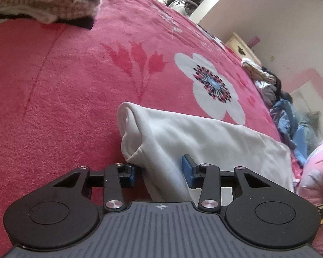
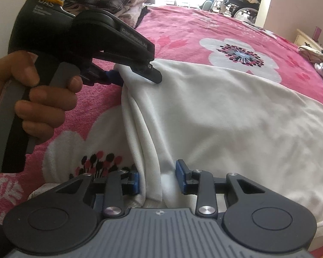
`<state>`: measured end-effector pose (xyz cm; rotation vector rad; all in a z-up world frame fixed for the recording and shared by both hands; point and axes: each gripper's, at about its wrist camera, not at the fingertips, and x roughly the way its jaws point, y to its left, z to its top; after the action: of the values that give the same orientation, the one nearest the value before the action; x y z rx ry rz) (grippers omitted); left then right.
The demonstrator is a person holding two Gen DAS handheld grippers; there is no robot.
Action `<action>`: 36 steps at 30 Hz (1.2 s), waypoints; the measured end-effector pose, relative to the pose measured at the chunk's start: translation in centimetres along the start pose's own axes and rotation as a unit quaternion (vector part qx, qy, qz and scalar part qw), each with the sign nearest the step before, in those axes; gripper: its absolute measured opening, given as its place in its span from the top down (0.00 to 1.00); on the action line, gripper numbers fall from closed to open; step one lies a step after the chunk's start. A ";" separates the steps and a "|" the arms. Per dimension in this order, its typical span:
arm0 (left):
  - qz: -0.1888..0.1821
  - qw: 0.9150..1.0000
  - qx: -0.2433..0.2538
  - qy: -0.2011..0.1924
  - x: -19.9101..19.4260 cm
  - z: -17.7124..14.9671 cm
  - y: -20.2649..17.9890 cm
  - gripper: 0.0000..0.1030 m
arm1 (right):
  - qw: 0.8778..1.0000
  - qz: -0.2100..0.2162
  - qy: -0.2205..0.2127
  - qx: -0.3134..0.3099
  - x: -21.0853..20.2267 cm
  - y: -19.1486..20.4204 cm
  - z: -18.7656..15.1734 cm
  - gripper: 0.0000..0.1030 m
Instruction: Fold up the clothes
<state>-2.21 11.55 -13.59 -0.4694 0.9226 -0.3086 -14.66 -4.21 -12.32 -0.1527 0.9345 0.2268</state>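
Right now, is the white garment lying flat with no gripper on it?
No: the left gripper and the right gripper both hold bunched folds of the white garment.

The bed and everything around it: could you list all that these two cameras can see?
Blanket: one, pink with white flowers, covering the bed.
Garment: one, white, spread on the blanket.
Folded clothes stack: one, mixed colours, far left.
Loose clothes pile: one, blue and grey, right bed edge.
Wheelchair: one, dark, background.
Cabinet: one, cream, by the wall.
Left gripper: black, blue pads, garment edge between.
Right gripper: same, garment fold between.
Hand: one, holding the left gripper.
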 end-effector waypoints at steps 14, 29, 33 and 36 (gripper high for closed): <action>-0.001 0.997 0.065 -0.037 -1.6 1.3 -4.8 0.85 | 0.997 0.024 -0.027 0.068 -3.0 -2.8 1.3 0.89; -0.074 0.982 0.168 -0.051 0.7 3.3 -15.4 0.87 | 0.971 0.013 -0.097 0.220 -8.4 -12.7 2.0 0.90; -0.092 0.976 0.193 -0.039 2.5 3.5 -19.4 0.87 | 0.954 0.009 -0.116 0.275 -9.6 -16.6 1.3 0.90; -0.104 0.972 0.210 -0.026 4.3 3.5 -22.4 0.87 | 0.942 0.001 -0.131 0.309 -10.3 -19.2 0.7 0.90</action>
<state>1.89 -8.64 -3.25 -0.1804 0.7312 -0.6635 -15.06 -23.95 -2.97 0.4508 0.7024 -0.0527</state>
